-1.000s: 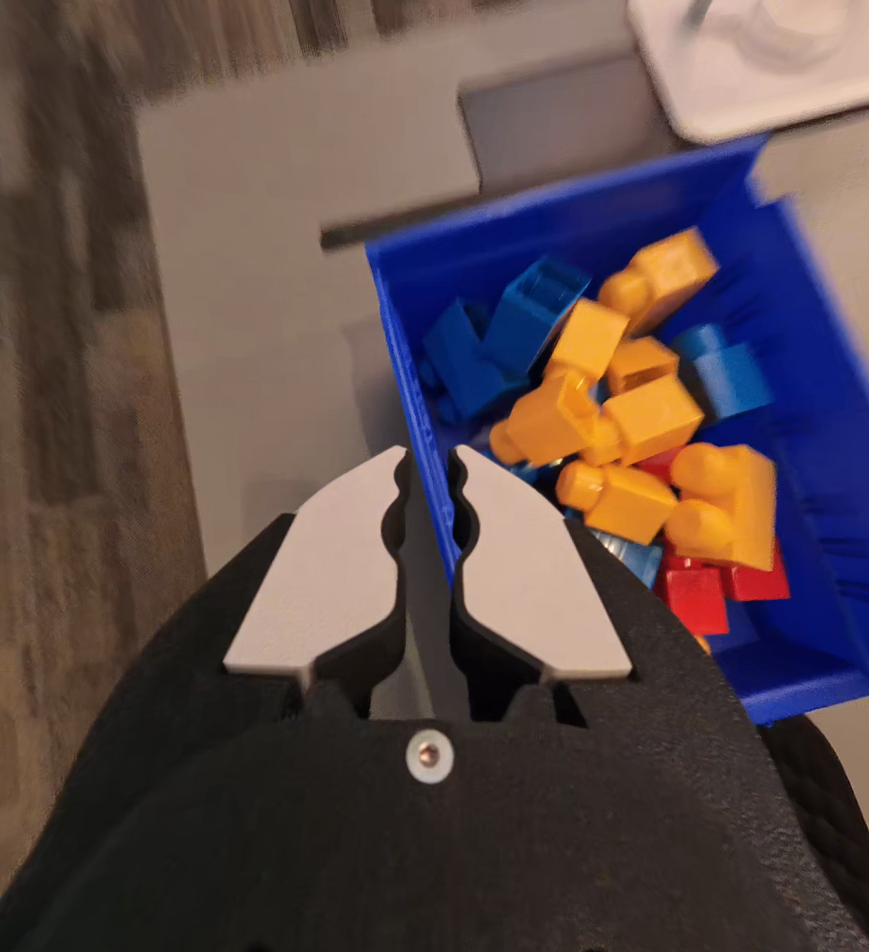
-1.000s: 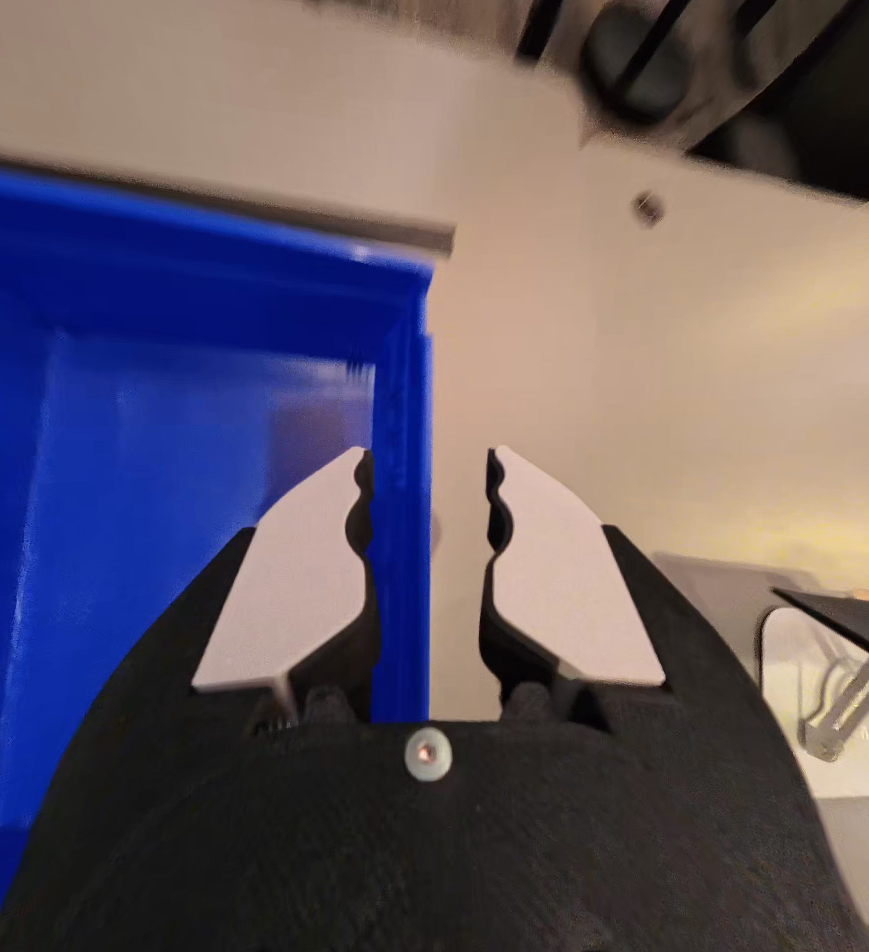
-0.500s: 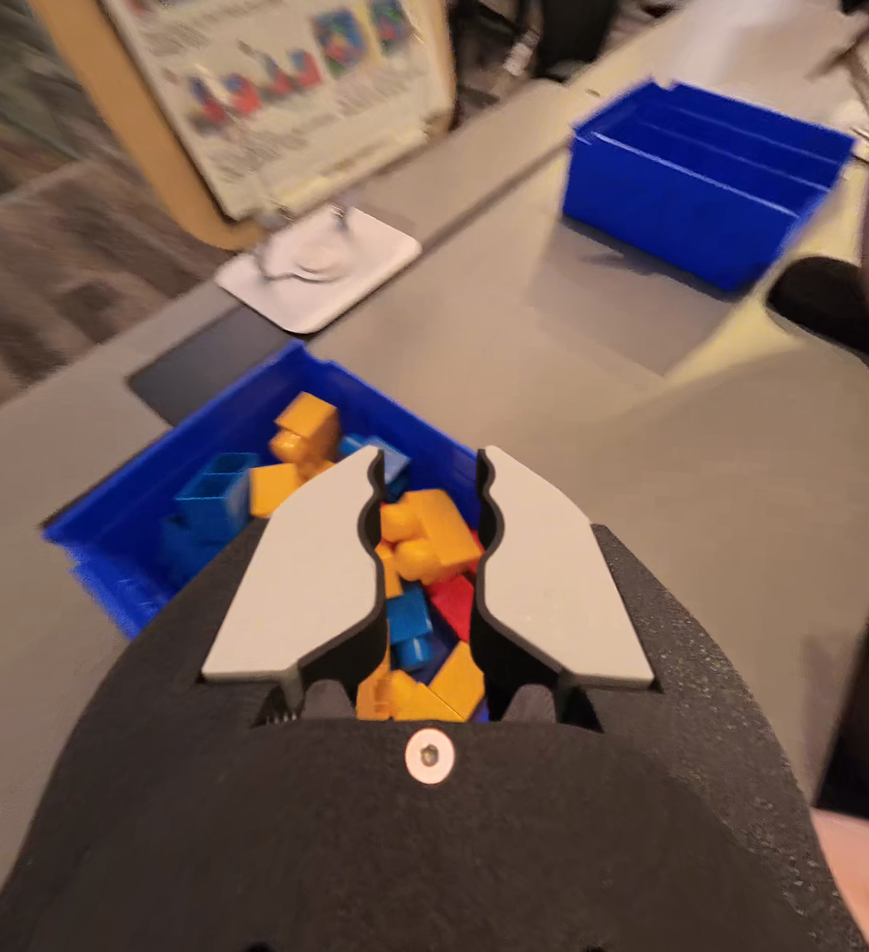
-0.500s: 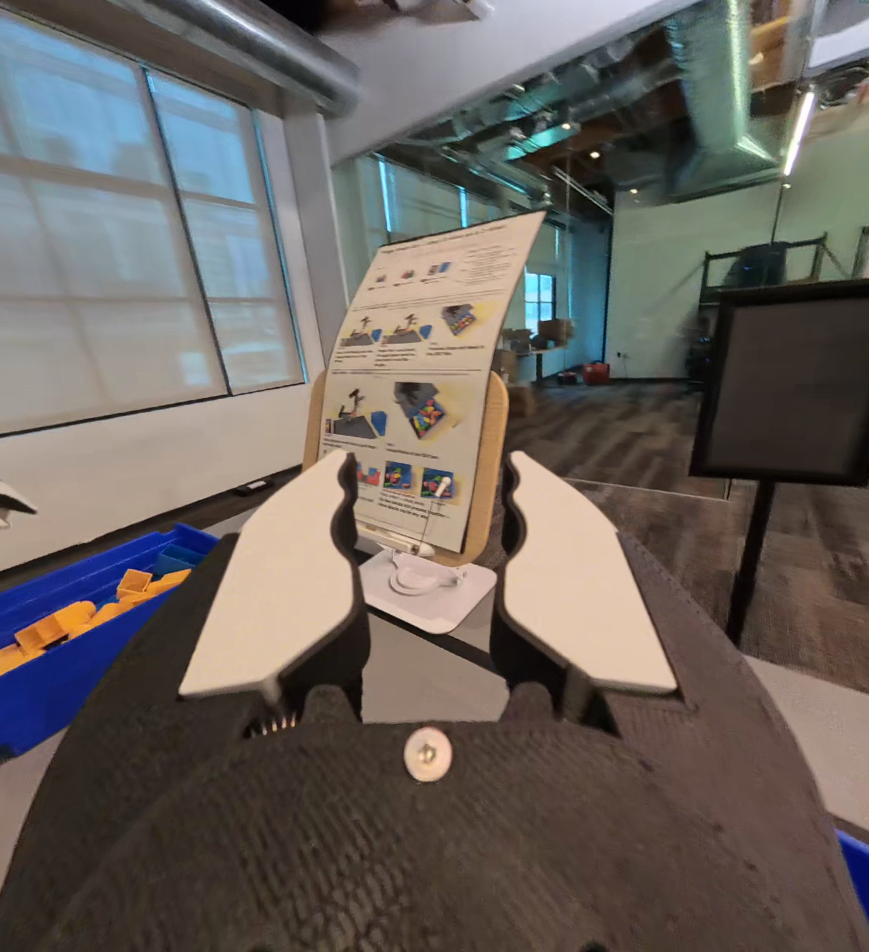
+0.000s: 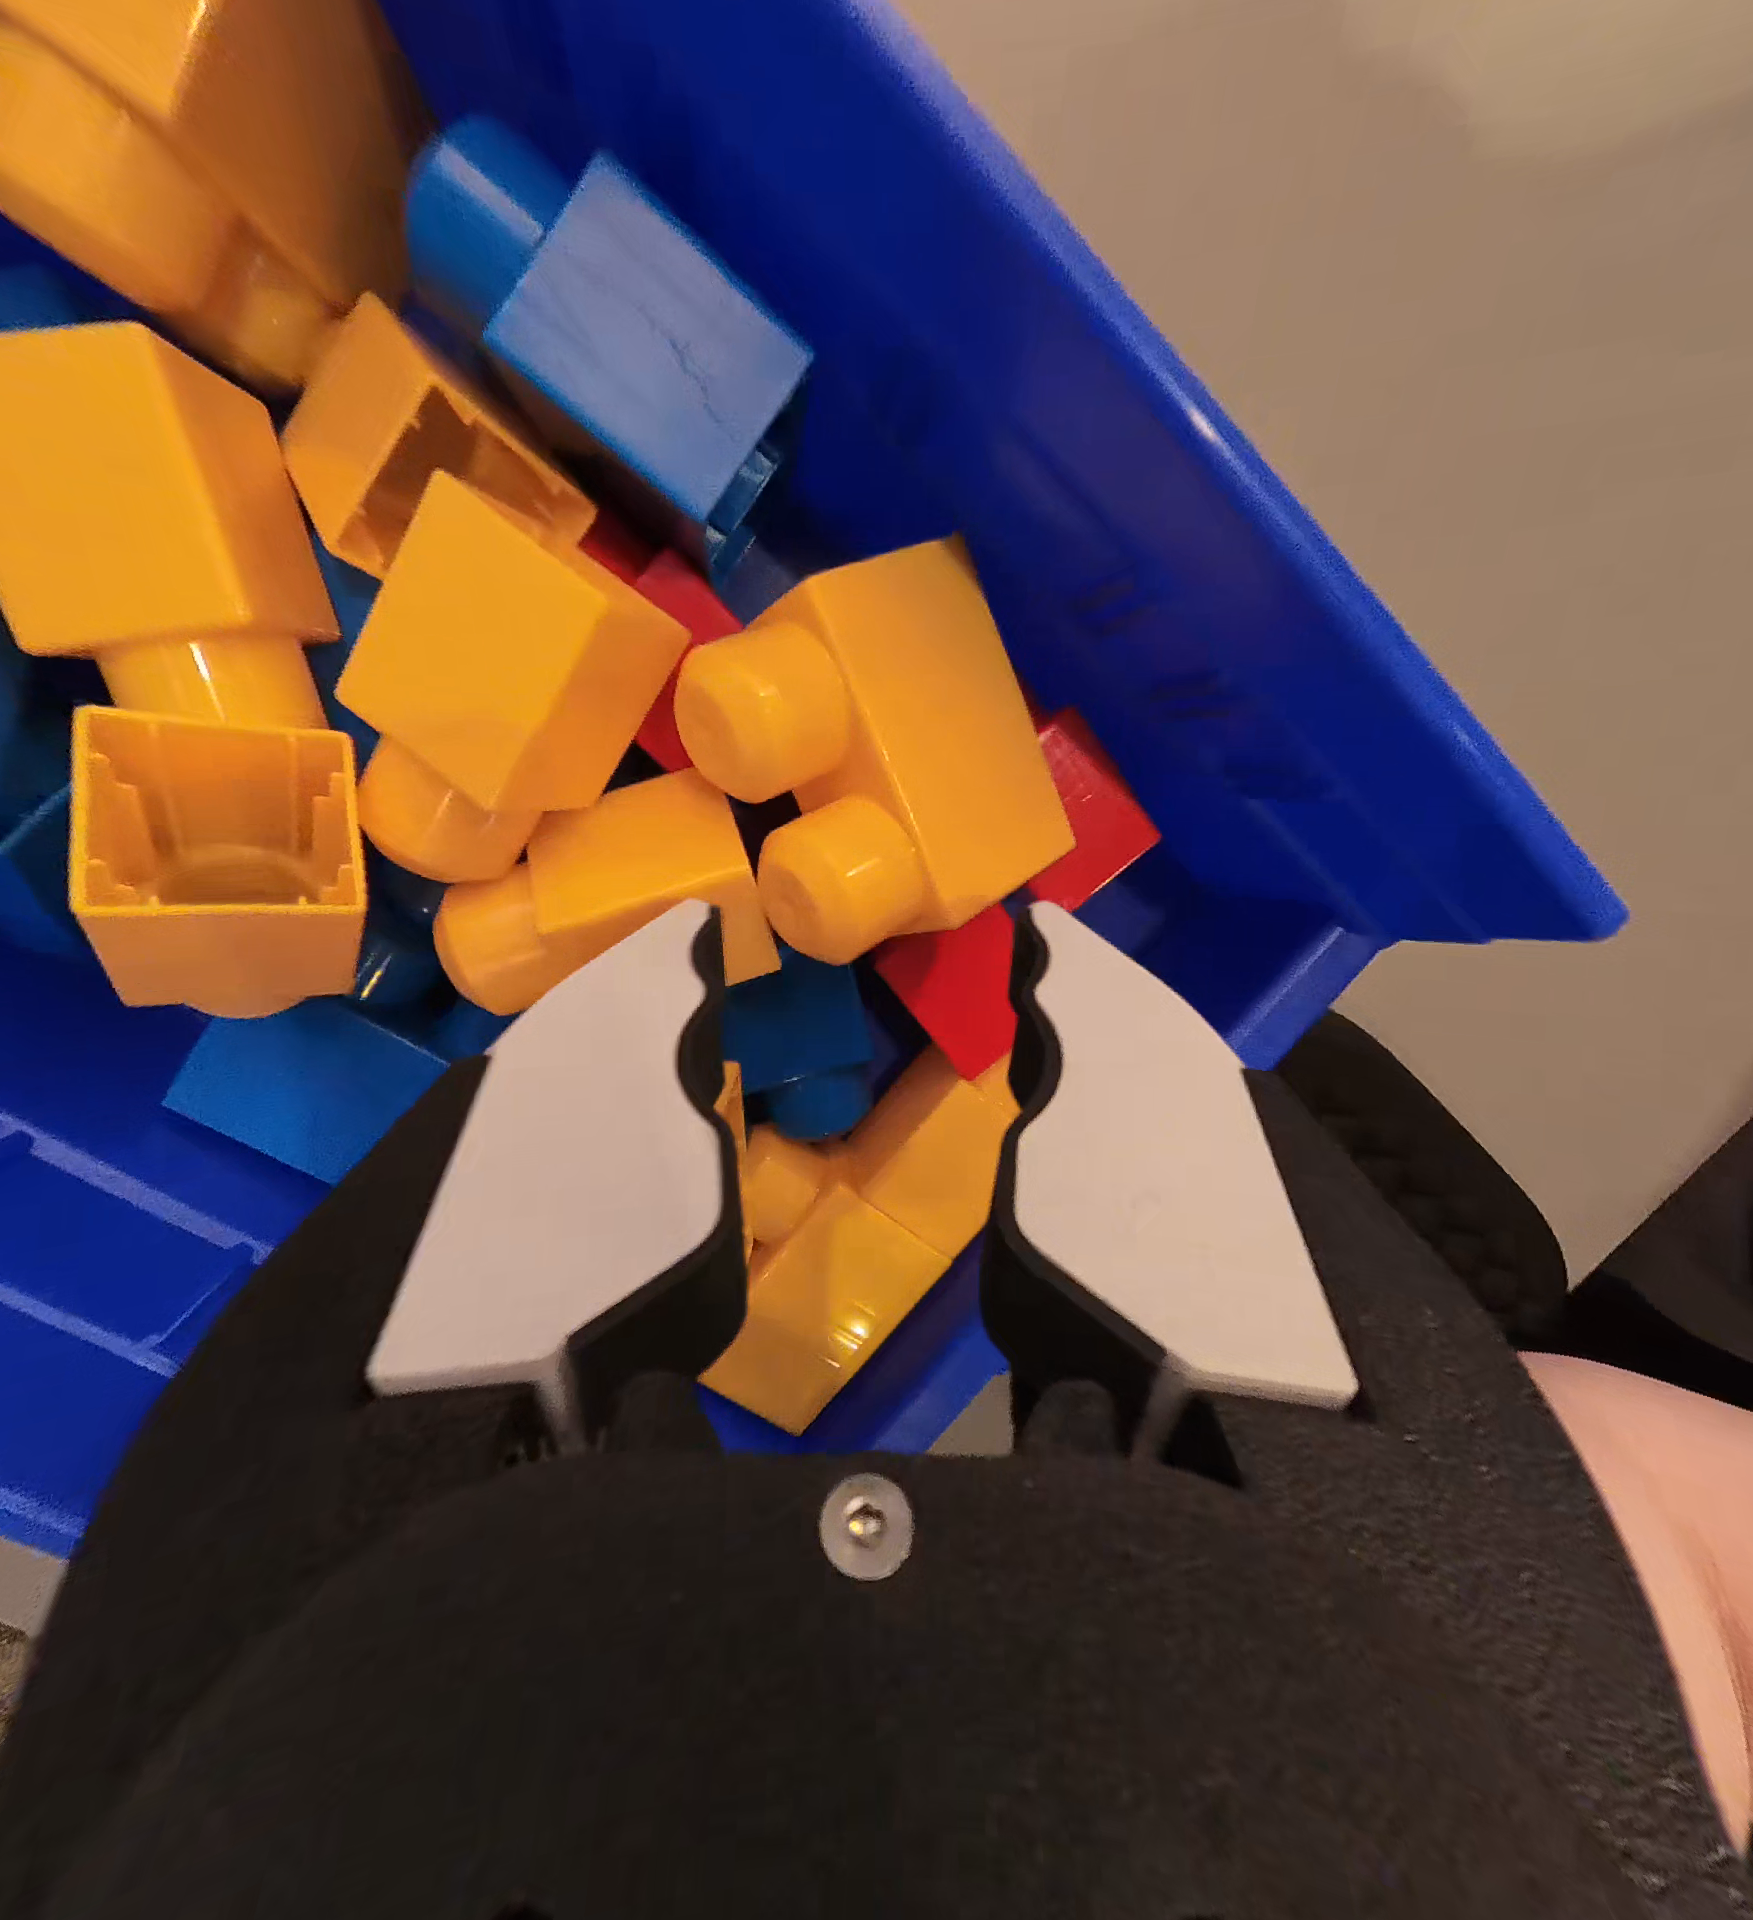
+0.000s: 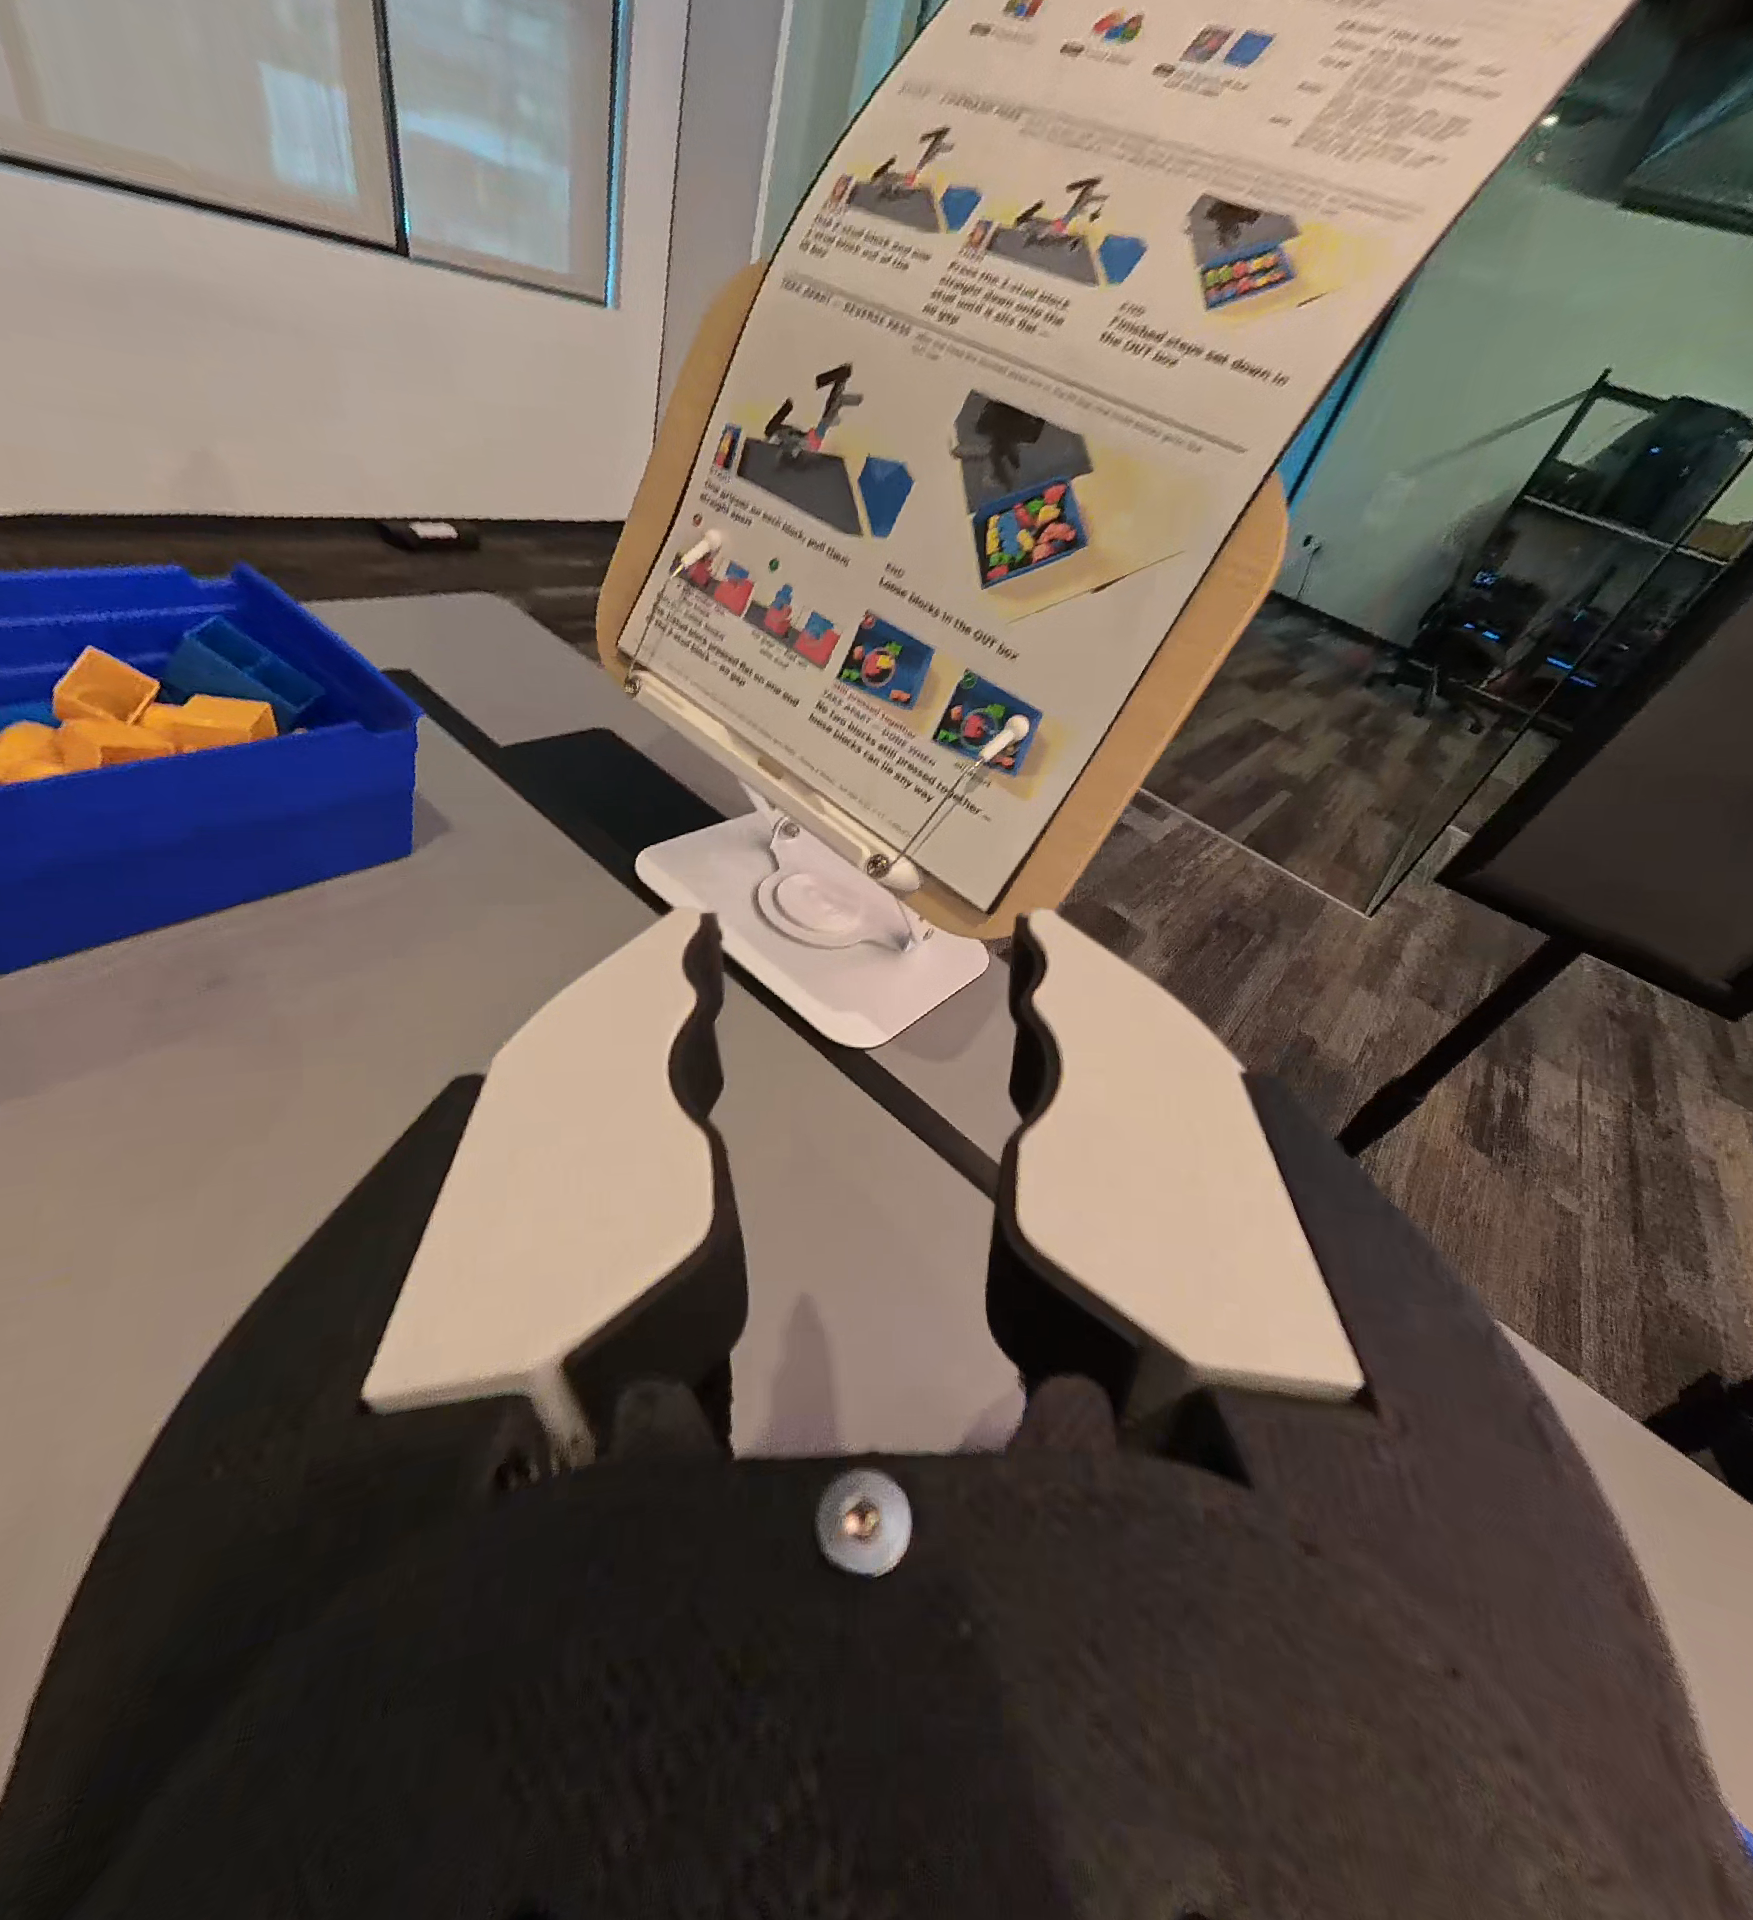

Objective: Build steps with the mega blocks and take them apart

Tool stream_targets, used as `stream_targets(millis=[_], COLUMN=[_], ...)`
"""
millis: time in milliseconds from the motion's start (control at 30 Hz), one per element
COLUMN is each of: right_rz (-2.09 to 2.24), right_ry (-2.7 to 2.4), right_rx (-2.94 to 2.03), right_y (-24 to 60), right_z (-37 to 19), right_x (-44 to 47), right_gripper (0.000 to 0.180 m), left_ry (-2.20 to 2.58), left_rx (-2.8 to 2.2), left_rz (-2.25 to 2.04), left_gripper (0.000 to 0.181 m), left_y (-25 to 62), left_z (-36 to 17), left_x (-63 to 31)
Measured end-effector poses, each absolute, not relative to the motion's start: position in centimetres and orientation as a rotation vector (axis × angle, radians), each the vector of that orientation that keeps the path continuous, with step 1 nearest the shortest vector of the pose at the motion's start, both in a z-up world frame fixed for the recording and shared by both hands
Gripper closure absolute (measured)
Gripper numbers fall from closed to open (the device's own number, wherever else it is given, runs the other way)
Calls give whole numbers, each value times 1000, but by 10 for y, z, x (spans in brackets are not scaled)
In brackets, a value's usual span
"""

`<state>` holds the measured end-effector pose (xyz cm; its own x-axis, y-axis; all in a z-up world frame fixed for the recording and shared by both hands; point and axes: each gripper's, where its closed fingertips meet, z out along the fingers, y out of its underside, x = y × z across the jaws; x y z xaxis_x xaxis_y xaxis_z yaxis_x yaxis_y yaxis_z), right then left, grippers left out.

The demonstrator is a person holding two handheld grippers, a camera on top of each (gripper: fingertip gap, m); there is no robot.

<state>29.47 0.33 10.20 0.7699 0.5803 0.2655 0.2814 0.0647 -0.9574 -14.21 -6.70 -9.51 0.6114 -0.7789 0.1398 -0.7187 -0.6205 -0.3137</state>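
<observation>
Two grippers are in view, each with its fingers spread apart and nothing between them. The left gripper (image 5: pixel 864 935) points steeply down into a blue bin (image 5: pixel 1215 582) heaped with mega blocks, its fingertips just above the pile, near the bin's corner; whether they touch a block cannot be told. Just ahead of the tips lies a yellow two-stud block (image 5: pixel 913 727), with red blocks (image 5: pixel 965 987) beneath it and a light blue block (image 5: pixel 643 343) farther in. The bin's wall runs close along the right finger, with bare grey table (image 5: pixel 1474 312) beyond its rim. The right gripper (image 6: pixel 864 935) is held level over open grey tabletop, well apart from the bin. Ahead of it an instruction sheet on a stand (image 6: pixel 1007 436) rises from a white base at the table's far edge, with dark wood-look floor beyond.
</observation>
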Motion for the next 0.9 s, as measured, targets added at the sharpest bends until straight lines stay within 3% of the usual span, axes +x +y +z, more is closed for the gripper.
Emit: stream_targets(millis=[33, 433, 900], right_rz=[245, 210, 169], right_ry=[-733, -797, -845], right_rx=[-1535, -1586, -1622], right_y=[4, 10, 14], right_z=[99, 80, 67], right_x=[294, 283, 281], right_gripper=[126, 126, 126], left_ry=[1228, 1357, 1381], left_rx=[-2615, -2553, -2515], left_rz=[-390, -338, -378], left_gripper=[133, 124, 133], left_y=[-66, -72, -70], left_z=[-96, -94, -97], left_x=[-143, -128, -129])
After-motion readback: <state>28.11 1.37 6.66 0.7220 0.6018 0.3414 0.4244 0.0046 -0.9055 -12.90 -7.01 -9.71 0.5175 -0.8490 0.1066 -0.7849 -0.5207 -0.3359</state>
